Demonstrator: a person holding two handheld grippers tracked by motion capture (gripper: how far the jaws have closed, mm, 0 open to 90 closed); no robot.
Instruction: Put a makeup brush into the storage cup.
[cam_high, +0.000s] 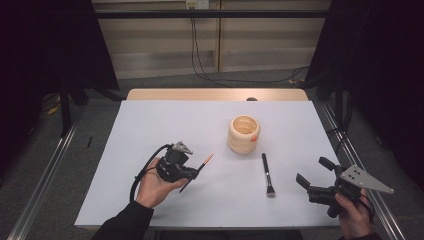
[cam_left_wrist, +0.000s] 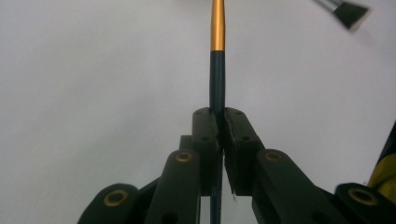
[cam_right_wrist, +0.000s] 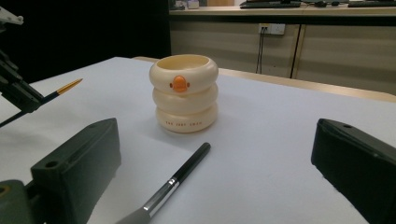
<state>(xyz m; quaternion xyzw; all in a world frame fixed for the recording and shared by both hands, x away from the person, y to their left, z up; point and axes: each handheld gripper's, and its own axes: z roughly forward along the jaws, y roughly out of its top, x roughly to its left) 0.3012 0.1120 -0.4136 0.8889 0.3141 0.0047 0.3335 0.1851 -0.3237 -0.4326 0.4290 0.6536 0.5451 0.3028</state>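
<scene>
Nearest the camera, the left gripper (cam_high: 192, 172) is clenched on the thin brush (cam_high: 201, 169), whose gold end points up-right toward the cream holder (cam_high: 243, 134) beyond, while the right gripper (cam_high: 314, 175) hangs released near the black brush (cam_high: 267, 172).

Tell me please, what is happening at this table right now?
A person holds a gripper in each hand. The left gripper is shut on a thin brush with a gold-coloured end, held above the white table. The right gripper is open. A second brush lies near the cream duck-faced cup.
</scene>
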